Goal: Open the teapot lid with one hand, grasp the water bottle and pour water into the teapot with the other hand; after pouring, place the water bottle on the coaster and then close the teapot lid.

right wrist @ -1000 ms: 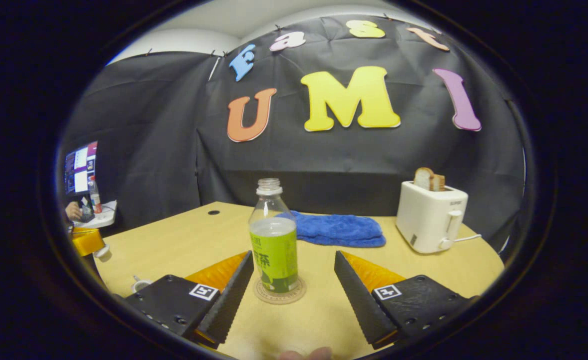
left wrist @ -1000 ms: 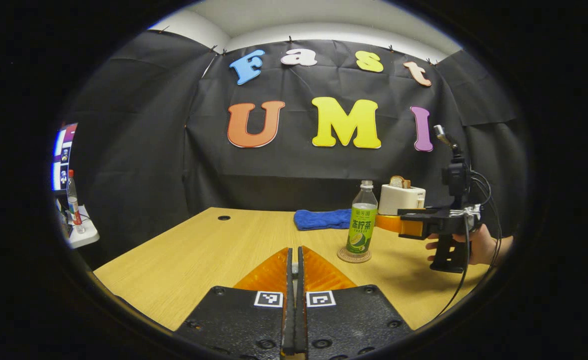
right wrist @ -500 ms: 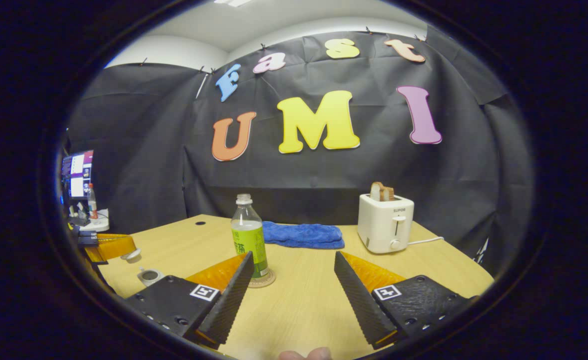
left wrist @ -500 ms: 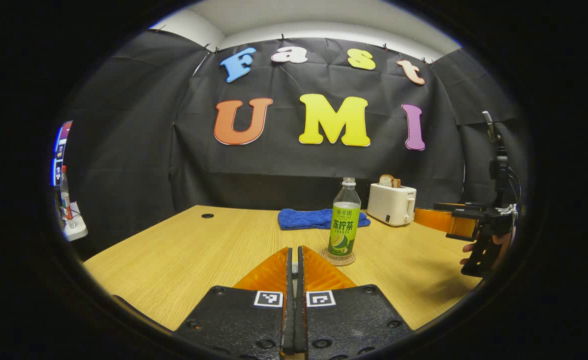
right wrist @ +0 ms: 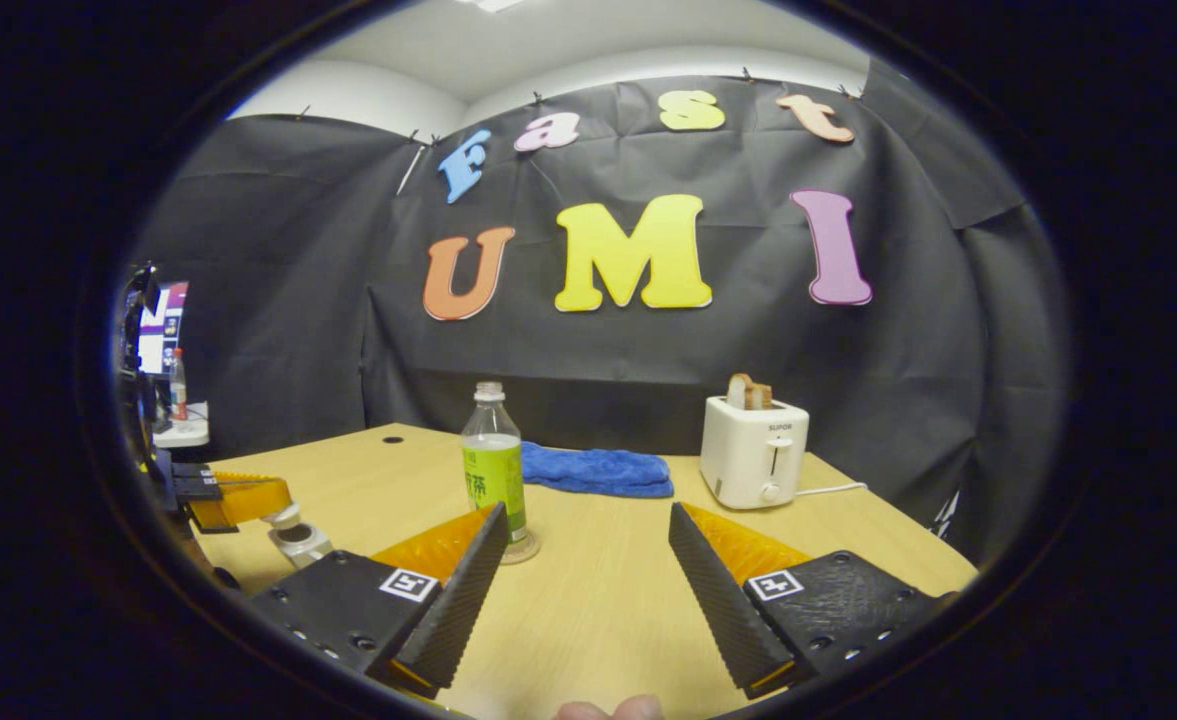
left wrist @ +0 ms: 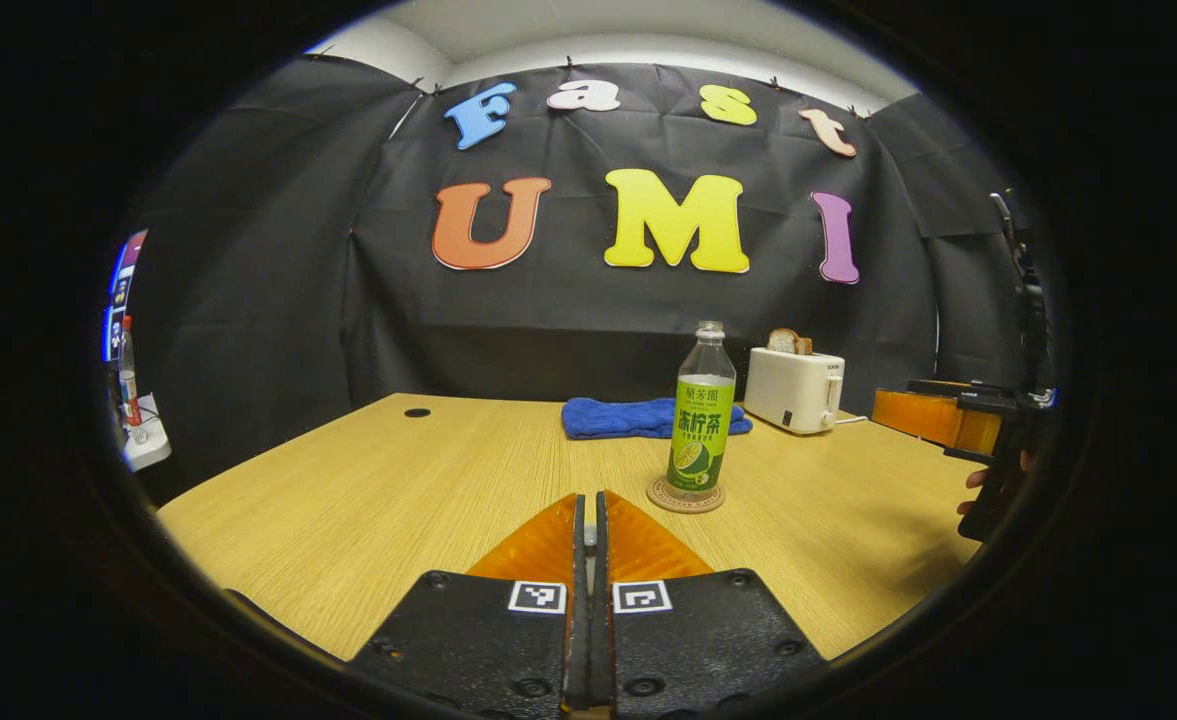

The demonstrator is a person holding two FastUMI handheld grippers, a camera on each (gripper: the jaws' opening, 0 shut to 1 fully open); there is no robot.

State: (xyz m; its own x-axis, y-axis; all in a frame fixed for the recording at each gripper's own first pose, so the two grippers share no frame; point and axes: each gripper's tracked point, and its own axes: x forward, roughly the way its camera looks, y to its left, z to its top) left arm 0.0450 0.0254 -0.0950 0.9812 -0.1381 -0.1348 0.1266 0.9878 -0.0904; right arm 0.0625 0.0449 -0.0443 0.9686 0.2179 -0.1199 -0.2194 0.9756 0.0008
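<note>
Flanking bottle (right wrist: 494, 468): towel (right wrist: 598, 470), toaster (right wrist: 753, 451), possibly teapot (right wrist: 298, 540).

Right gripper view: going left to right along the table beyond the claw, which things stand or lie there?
Clear plastic bottle with a green label on its round coaster → folded blue towel → white toaster holding bread slices.

The right gripper (right wrist: 583, 585) has drawn back from the water bottle (right wrist: 493, 462); its fingers flanked the bottle earlier, and now the bottle stands well ahead of them, smaller in the right gripper view. In the left gripper view, the right gripper (left wrist: 948, 420) has moved from beside the bottle (left wrist: 700, 425) to the far right edge.
</note>
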